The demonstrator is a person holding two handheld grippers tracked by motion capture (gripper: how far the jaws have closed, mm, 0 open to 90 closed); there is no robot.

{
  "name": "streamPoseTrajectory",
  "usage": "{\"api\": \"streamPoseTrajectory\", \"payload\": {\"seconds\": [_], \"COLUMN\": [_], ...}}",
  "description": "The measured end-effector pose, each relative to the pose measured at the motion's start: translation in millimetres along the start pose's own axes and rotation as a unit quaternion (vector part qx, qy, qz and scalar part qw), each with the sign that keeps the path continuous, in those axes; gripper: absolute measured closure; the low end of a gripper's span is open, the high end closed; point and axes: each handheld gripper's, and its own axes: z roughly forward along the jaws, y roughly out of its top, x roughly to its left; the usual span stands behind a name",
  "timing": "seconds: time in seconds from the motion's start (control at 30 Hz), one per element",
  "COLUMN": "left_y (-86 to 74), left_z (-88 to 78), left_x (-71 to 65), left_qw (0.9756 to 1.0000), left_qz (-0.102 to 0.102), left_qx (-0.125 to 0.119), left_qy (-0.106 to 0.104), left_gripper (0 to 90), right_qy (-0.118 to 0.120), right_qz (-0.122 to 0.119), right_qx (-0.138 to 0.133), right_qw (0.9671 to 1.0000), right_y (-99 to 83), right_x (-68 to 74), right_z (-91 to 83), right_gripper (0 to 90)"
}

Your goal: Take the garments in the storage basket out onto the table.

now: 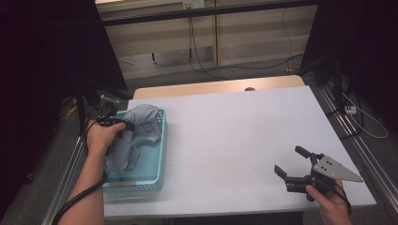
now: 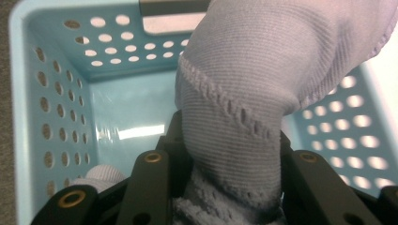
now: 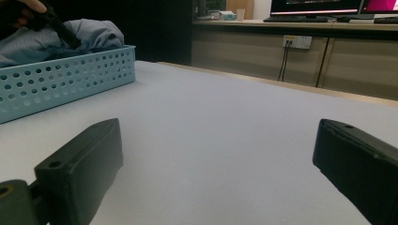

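we lift a grey cloth out of the blue basket

our left gripper pinches a bunched fold of the cloth between its jaws, over the basket at the table's left edge; the rest drapes over the basket's far rim and down inside. our right gripper rests low near the table's right front corner, well apart from the basket, jaws spread wide around nothing.

no readable text, labels, brands or numbers
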Motion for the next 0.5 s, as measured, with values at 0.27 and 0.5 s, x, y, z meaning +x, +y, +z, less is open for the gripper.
{"api": "streamPoseTrajectory", "payload": {"seconds": [0.27, 0.5], "left_y": [14.6, 25.1], "left_z": [-24.9, -41.8], "left_x": [-7.9, -16.3], "left_qw": [0.9999, 0.9995], "left_qz": [0.000, 0.004], "left_qx": [0.014, 0.032], "left_qy": [0.001, -0.006], "left_gripper": [65.0, 65.0], "right_qy": [-0.003, -0.002], "right_qz": [0.000, 0.000], "right_qx": [-0.001, -0.002], "right_qw": [1.0000, 1.0000], "right_y": [0.0, 0.0], "right_x": [-0.9, -0.6], "right_z": [-0.5, -0.4], "right_gripper": [1.6, 1.6]}}
